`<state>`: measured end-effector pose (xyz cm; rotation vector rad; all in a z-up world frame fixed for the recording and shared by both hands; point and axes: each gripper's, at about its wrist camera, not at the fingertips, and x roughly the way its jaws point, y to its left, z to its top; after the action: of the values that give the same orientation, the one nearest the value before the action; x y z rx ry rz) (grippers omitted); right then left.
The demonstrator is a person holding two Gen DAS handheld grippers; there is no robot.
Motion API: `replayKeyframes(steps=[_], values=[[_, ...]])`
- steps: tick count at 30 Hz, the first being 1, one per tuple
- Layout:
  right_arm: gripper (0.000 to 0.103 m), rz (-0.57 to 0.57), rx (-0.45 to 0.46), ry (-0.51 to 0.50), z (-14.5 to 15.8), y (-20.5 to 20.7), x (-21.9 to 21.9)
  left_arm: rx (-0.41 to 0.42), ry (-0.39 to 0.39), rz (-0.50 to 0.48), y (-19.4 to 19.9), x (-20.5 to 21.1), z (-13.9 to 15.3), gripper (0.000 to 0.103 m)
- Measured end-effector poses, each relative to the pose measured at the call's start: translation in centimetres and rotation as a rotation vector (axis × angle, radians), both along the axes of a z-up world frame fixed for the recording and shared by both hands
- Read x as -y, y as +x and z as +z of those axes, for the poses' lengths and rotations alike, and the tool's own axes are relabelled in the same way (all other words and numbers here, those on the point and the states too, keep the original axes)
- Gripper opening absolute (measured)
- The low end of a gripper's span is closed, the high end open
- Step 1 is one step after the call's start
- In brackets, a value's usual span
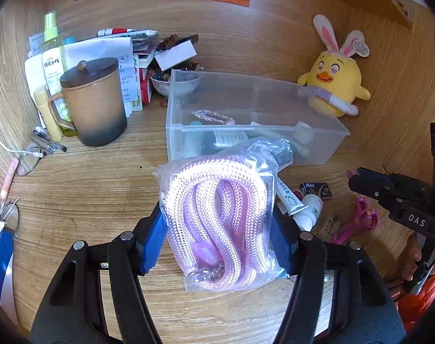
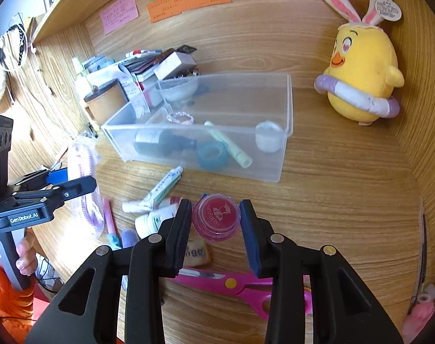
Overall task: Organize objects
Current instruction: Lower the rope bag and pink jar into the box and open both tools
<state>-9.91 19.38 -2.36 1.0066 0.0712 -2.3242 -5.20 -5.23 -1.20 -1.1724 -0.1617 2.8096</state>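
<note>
Clear plastic bag of coiled pink braided rope (image 1: 217,223), pinched between the blue pads of the left gripper (image 1: 220,229), held above the wooden desk (image 1: 88,189) just short of the clear rectangular plastic bin (image 1: 317,146). Best carried over the near wall, then released low. Small round pink jar (image 2: 216,218) clamped in the right gripper (image 2: 216,223). Both tilted downward.

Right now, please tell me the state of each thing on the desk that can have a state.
left hand-held gripper: shut on the bagged pink rope
right hand-held gripper: shut on the small pink jar
clear plastic bin: open top, partly filled
brown mug: lid on
pink scissors: closed, flat on the desk
</note>
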Motion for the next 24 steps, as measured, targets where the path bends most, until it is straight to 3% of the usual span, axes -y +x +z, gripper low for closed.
replayKeyframes(steps=[16,24], values=[[0.032,-0.029,-0.131,-0.052,4.8,-2.2,1.8,-0.202,0.023,0.026,-1.2,1.5,6.6,0.064],[0.032,-0.054,-0.171,-0.056,6.3,-3.9,2.3,-0.242,0.021,0.035,-3.4,1.8,8.4,0.064]])
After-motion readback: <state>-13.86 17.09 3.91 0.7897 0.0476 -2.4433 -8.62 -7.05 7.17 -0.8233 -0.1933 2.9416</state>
